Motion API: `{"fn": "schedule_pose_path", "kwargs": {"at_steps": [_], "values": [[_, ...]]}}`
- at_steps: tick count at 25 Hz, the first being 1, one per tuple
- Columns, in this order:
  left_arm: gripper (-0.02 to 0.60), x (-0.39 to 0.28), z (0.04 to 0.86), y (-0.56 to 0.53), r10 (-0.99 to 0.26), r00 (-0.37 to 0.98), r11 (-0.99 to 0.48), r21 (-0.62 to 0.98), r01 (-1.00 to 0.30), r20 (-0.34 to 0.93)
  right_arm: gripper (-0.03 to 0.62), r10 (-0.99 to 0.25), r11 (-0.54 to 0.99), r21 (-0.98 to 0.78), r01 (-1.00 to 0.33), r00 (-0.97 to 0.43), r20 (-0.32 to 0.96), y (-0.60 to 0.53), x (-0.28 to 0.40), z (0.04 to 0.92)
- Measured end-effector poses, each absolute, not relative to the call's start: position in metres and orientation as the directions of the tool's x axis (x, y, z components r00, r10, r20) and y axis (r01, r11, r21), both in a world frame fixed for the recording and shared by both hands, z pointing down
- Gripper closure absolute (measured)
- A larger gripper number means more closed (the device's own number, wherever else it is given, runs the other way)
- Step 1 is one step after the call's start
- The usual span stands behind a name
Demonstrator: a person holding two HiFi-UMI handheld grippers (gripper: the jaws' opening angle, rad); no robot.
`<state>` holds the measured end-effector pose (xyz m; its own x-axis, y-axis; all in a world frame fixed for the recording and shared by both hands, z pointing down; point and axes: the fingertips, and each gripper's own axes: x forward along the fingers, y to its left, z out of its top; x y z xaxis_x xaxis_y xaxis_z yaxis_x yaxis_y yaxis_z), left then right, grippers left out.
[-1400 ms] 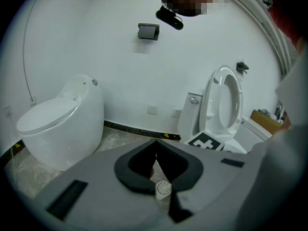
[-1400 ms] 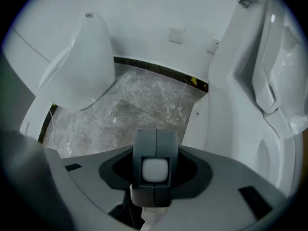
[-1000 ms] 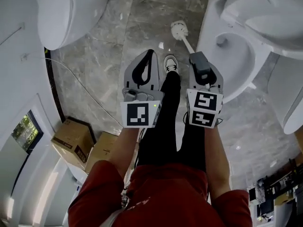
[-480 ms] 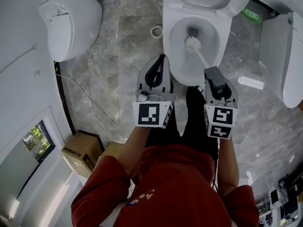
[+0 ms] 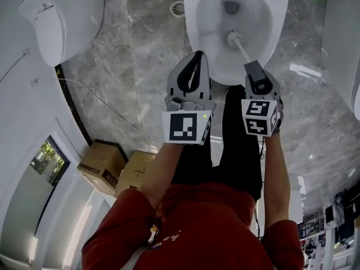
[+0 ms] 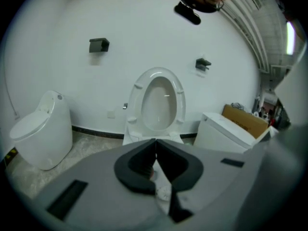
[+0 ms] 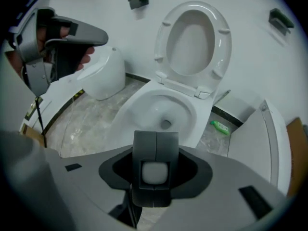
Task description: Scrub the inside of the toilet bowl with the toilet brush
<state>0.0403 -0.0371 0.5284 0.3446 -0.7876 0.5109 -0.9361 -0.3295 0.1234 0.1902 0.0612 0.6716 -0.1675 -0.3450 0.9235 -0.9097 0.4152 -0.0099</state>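
The open toilet bowl point(image 5: 214, 44) sits at the top of the head view, its seat and lid point(image 7: 193, 40) raised against the wall. The white brush head point(image 5: 234, 37) rests inside the bowl near its right inner wall, right of the drain hole point(image 5: 231, 7). Its thin handle point(image 5: 244, 52) slants back to my right gripper point(image 5: 254, 71), which is shut on it; the handle's white end point(image 7: 155, 172) shows between the dark pads. My left gripper point(image 5: 193, 67) hovers over the bowl's front left rim with its jaw tips touching, holding nothing. The left gripper view shows the same toilet point(image 6: 157, 105) ahead.
A closed white toilet point(image 5: 62, 16) stands to the left and another point(image 5: 350, 49) to the right. Two cardboard boxes point(image 5: 104, 165) sit by the left wall, and a thin cable point(image 5: 101, 103) crosses the marble floor. A green bottle point(image 7: 221, 126) lies beside the bowl's base.
The view has swung from the floor onto the open toilet. Both grippers have moved to the bowl, and the brush head has gone from above the floor into the bowl.
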Motion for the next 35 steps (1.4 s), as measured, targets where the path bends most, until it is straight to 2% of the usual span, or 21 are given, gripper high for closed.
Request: {"fn": "schedule_pose_path", "kwargs": {"at_steps": [3,6,12,16,21,25,29,32,35], "values": [[0.581,0.036,0.549,-0.029,-0.745,0.353,-0.336,0.139,-0.932,0.566,0.419,-0.298,0.451,-0.046,-0.892,-0.199,0.934,0.083,0.175,0.665],[0.581,0.025,0.557,-0.029,-0.733,0.349,-0.324,0.152,-0.934,0.584,0.419,-0.259,0.407,-0.147,-0.902,-0.268,0.928,0.094,0.151,0.652],[0.581,0.003,0.558,-0.047,-0.75,0.334,-0.31,0.143,-0.94,0.571,0.419,-0.352,0.314,-0.236,-0.919,-0.344,0.871,0.032,0.108,0.655],[0.581,0.002,0.562,-0.052,-0.736,0.343,-0.319,0.149,-0.936,0.584,0.421,-0.459,0.307,-0.181,-0.934,-0.312,0.832,-0.04,0.113,0.663],[0.581,0.008,0.565,-0.055,-0.721,0.365,-0.343,0.155,-0.927,0.589,0.421,-0.515,0.331,0.011,-0.943,-0.171,0.84,-0.093,0.158,0.682],[0.581,0.016,0.567,-0.054,-0.714,0.375,-0.346,0.168,-0.923,0.592,0.421,-0.467,0.334,0.095,-0.938,-0.077,0.881,-0.074,0.201,0.69],[0.581,0.025,0.568,-0.053,-0.711,0.388,-0.356,0.176,-0.918,0.587,0.421,-0.398,0.324,0.098,-0.941,-0.042,0.916,-0.024,0.219,0.685],[0.581,0.028,0.568,-0.051,-0.709,0.389,-0.35,0.185,-0.918,0.588,0.419,-0.317,0.311,0.034,-0.95,-0.07,0.946,0.023,0.209,0.684],[0.581,0.027,0.569,-0.048,-0.707,0.386,-0.346,0.186,-0.92,0.593,0.419,-0.243,0.304,-0.079,-0.949,-0.158,0.957,0.065,0.174,0.682]]}}
